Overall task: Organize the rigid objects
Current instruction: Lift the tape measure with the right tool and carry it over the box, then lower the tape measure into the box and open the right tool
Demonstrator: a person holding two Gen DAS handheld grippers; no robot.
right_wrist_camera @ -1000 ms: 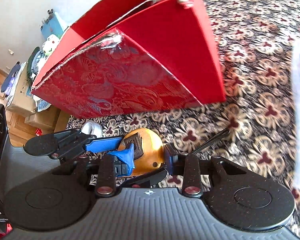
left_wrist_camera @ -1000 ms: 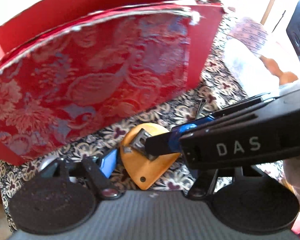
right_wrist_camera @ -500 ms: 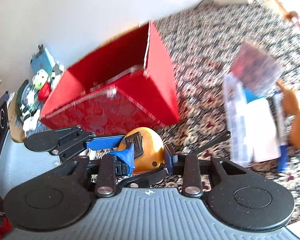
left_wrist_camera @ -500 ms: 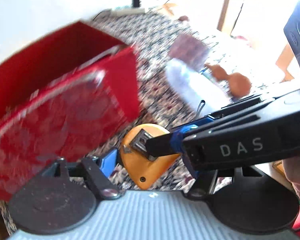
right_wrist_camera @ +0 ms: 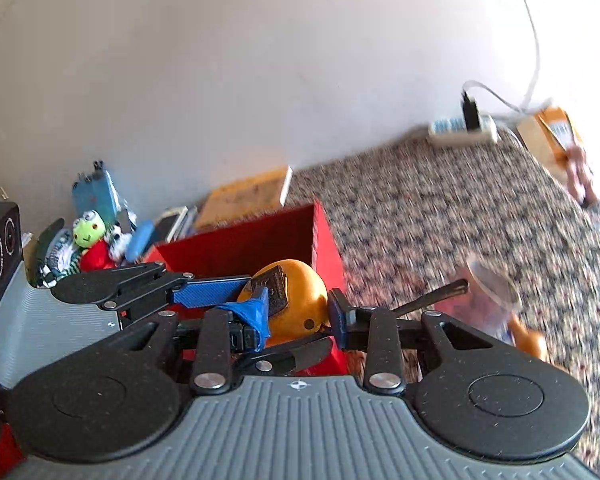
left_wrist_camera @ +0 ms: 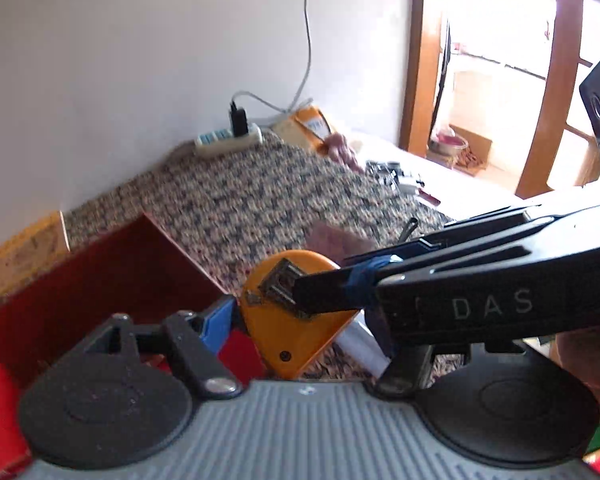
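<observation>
An orange rounded object (left_wrist_camera: 296,332) with a metal clip on its face hangs in the air, held from two sides. My left gripper (left_wrist_camera: 300,320) is shut on it, its blue pad (left_wrist_camera: 216,322) against the object's left edge. The right gripper (right_wrist_camera: 296,314) is shut on the same orange object (right_wrist_camera: 300,300), reaching in from the right in the left wrist view with a fingertip (left_wrist_camera: 304,292) on the clip. The open red box (right_wrist_camera: 260,240) stands just below and behind the object. The box's inside (left_wrist_camera: 120,272) shows no contents from here.
A flower-patterned cloth (left_wrist_camera: 260,200) covers the surface up to the white wall. A power strip (left_wrist_camera: 228,140) and a cardboard box (left_wrist_camera: 24,248) lie along the wall. Soft toys (right_wrist_camera: 86,232) are piled at the left. A blurred clear cup (right_wrist_camera: 488,292) stands at the right.
Both grippers have risen together with the orange object and tilted upward. The red box, which filled the views from close up, now sits low beneath them, with the wall in sight.
</observation>
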